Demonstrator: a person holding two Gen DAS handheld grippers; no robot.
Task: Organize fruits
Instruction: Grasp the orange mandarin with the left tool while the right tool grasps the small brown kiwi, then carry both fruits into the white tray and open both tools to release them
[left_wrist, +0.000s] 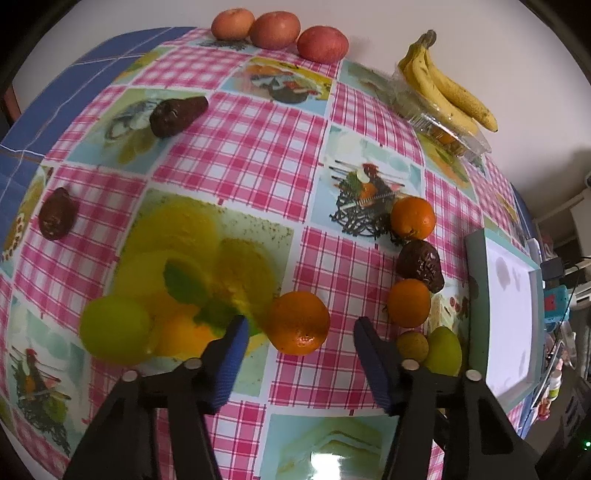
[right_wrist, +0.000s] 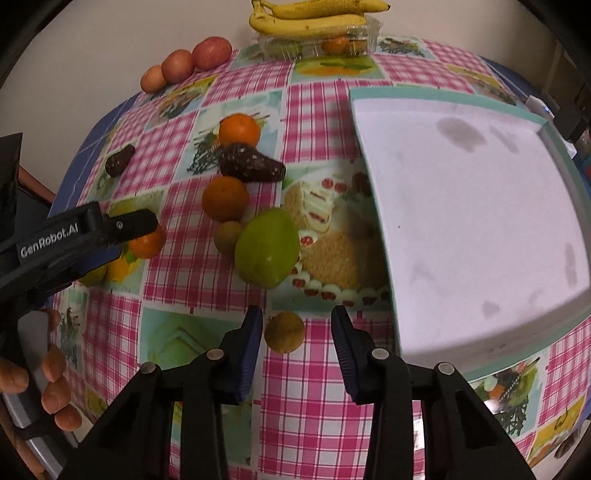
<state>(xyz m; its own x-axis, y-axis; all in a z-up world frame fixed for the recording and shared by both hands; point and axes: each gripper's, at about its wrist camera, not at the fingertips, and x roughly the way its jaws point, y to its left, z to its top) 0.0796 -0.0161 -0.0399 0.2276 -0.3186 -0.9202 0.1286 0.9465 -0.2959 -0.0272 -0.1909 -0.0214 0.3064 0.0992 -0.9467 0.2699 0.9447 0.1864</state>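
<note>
Left gripper (left_wrist: 299, 328) nearest the lens: blue pads half-open around an orange (left_wrist: 299, 323) on the checked tablecloth (left_wrist: 236, 155). Orange sits between the fingertips, closer to the left pad; clear gap on the right side, so no grip. Contact on the left pad: cannot tell.

Right gripper (right_wrist: 297, 328) narrower, straddling a small yellow-brown fruit (right_wrist: 284, 332). Fruit lies at the fingertips with a gap on each side, not clamped.

Just beyond the right gripper: a green fruit (right_wrist: 267, 247) touching a second small brown fruit (right_wrist: 229, 232), then an orange (right_wrist: 225, 198), a dark avocado (right_wrist: 253, 164) and another orange (right_wrist: 239, 130) in a line running away from it. White tray with teal rim (right_wrist: 373, 177) lies right of that line, empty side facing the gripper.

Left view also shows a yellow-green fruit (left_wrist: 114, 328) left of the left gripper and two more avocados (left_wrist: 177, 115) (left_wrist: 57, 214) further out. Three apples (left_wrist: 275, 29) and bananas (left_wrist: 448, 88) on a clear plastic box (left_wrist: 443, 127) at the far edge.
</note>
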